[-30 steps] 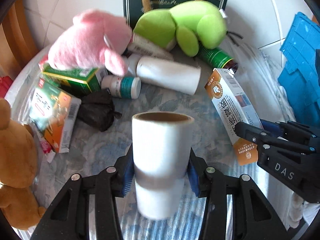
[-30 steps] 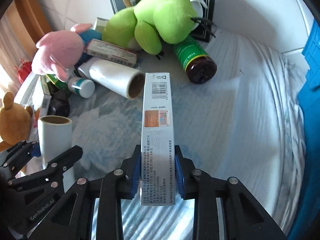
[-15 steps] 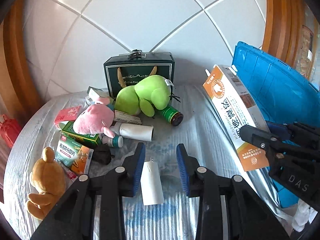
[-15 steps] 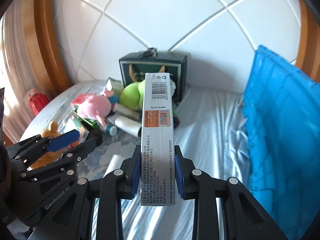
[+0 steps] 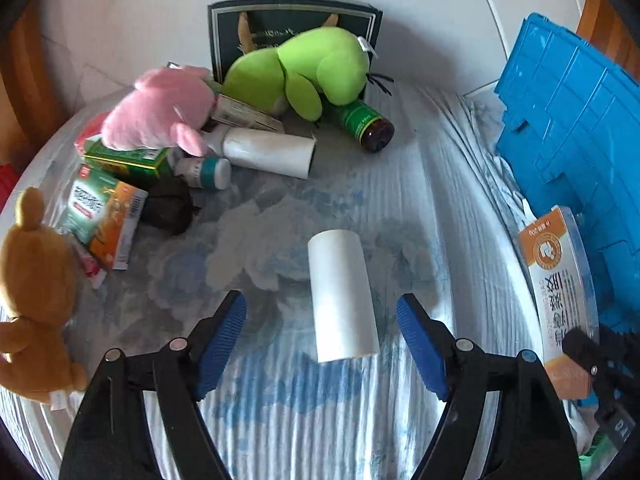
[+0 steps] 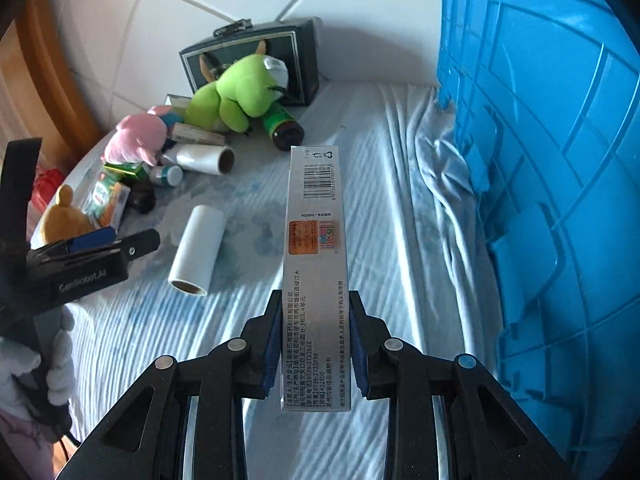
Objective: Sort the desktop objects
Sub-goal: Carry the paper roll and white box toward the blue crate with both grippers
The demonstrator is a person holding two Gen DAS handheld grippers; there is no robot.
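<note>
A white roll (image 5: 342,300) lies free on the blue-patterned cloth (image 5: 304,420), end toward me. My left gripper (image 5: 320,304) hovers over it, jaws opening wide, blue pads (image 5: 224,332) clear of the roll on both sides. From the right wrist view the same roll (image 6: 196,248) lies beside the left gripper (image 6: 92,248). My right gripper (image 6: 315,312) is shut on a long silver medicine box (image 6: 316,240), held lengthwise above the cloth, close to the blue crate (image 6: 540,160). The box's orange face (image 5: 560,280) shows at the right edge of the left wrist view.
Heaped at the back left are a green plush (image 5: 312,68), pink plush (image 5: 160,116), brown bear (image 5: 32,280), dark case (image 5: 292,28), green bottle (image 5: 366,128), second white roll (image 5: 268,152), small bottle (image 5: 204,172) and medicine boxes (image 5: 104,216). The blue crate (image 5: 568,120) stands on the right.
The left gripper has let go of the white roll, which now lies on the cloth, and its jaws have spread. The right gripper carried the box up and rightward to the blue crate.
</note>
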